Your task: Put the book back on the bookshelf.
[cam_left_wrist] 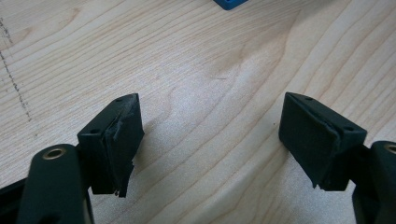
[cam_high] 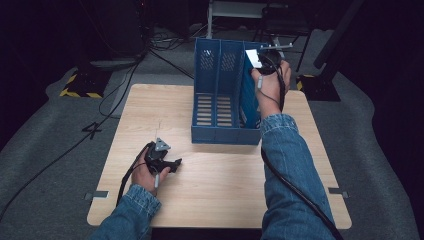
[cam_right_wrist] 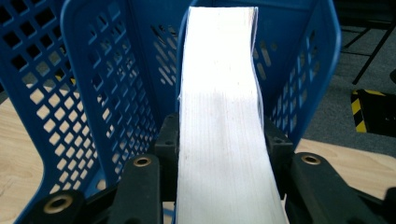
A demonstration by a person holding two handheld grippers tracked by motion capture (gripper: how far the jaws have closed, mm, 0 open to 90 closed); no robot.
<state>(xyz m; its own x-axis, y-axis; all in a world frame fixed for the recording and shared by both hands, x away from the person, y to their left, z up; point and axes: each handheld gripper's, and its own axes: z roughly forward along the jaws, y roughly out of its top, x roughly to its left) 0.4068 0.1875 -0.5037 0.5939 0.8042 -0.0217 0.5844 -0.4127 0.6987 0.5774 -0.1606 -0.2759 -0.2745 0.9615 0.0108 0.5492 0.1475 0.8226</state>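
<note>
Pale wood-grain laminate covers the rectangular counter (cam_high: 220, 195), which stands on grey carpet with black cables trailing across it. Nearest the person, the left claw (cam_left_wrist: 210, 135) rests low over bare counter, held in a hand with a denim sleeve; its two black jaws, faced with worn, ragged-edged padding, stand wide apart with nothing between them. Beyond it, toward the far edge, stands the blue plastic three-bay file rack (cam_high: 220, 95), its walls perforated with slots and square holes. At the rack's right-hand bay the right claw (cam_right_wrist: 219, 154) is clamped on a thick white book (cam_right_wrist: 219, 93), pages edge-on and finely ribbed, both pads pressing its flanks. This book stands upright, partly inside that bay, between its lattice walls.
</note>
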